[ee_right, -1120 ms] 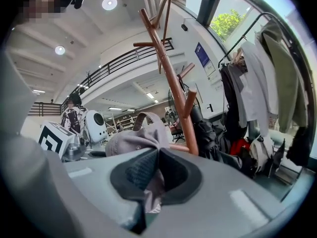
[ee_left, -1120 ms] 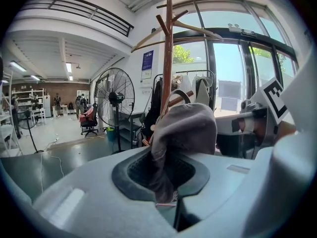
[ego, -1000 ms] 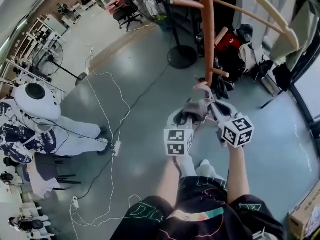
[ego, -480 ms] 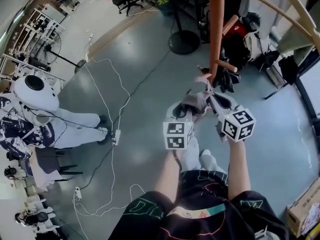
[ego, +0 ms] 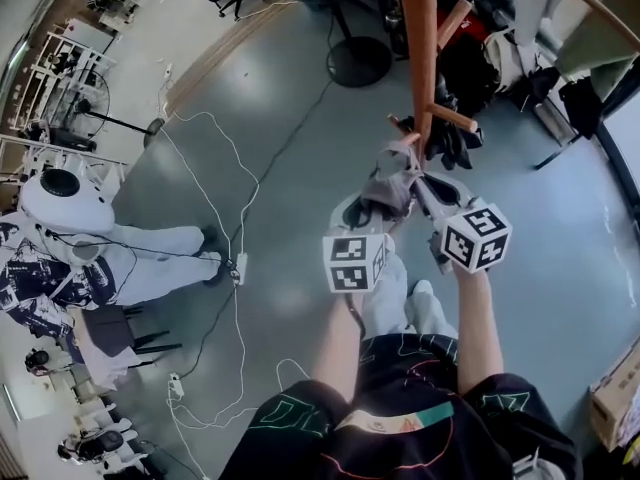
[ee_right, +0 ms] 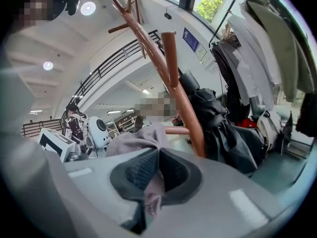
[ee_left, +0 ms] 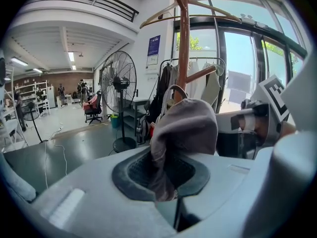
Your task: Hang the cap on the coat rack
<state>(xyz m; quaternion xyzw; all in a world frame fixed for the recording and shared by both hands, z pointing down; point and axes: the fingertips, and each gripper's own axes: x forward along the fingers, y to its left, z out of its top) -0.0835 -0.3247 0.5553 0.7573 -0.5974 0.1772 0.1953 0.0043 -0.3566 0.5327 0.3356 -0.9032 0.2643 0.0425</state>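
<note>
Just above centre in the head view, the cap is stretched between the left tool and right tool, both clenched on its fabric (close under a peg of the rack). The next move is probably to lift the cap over the peg, then release it.

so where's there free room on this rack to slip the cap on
The upturned peg on the pole is bare, with open air around its tip. Just right of it and lower it is crowded: a black jacket hangs against the pole. Left of the pole, above the cap, is free too.
</note>
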